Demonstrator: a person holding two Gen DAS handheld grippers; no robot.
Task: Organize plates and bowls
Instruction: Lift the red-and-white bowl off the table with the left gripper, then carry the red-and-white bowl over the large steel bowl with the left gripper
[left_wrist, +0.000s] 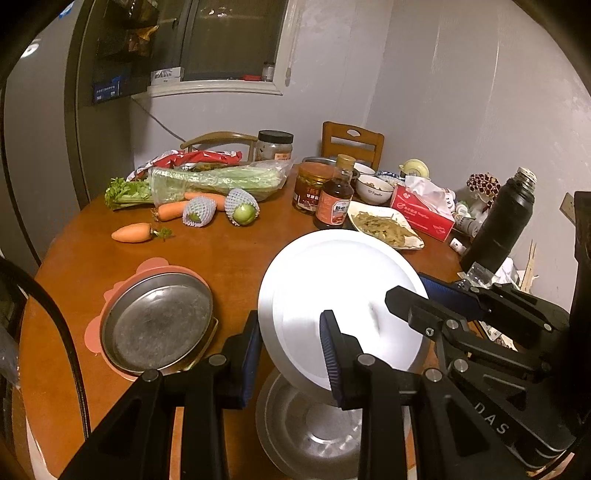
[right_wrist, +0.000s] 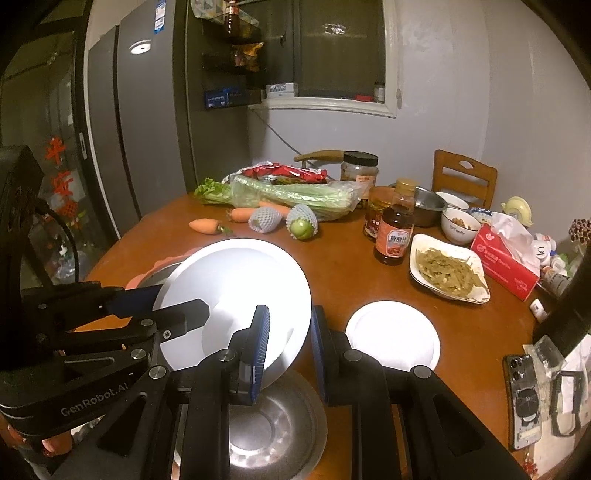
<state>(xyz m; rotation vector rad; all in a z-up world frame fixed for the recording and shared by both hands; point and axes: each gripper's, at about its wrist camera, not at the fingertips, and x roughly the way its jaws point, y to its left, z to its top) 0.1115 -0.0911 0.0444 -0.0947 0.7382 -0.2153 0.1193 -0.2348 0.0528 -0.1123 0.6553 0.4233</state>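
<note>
Round white plate (left_wrist: 332, 291) lifted and tilted above shallow steel dish (left_wrist: 310, 439) on brown wooden table (left_wrist: 229, 251). Left gripper (left_wrist: 288, 354) clamped on its near rim; right gripper (right_wrist: 288, 350) clamped on opposite rim. Small white plate (right_wrist: 393, 332) flat just right.

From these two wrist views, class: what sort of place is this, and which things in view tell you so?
Most likely a home kitchen or dining corner. A round wooden table holds celery, a sauce bottle and a dish of cooked greens, with a tall fridge behind.
</note>
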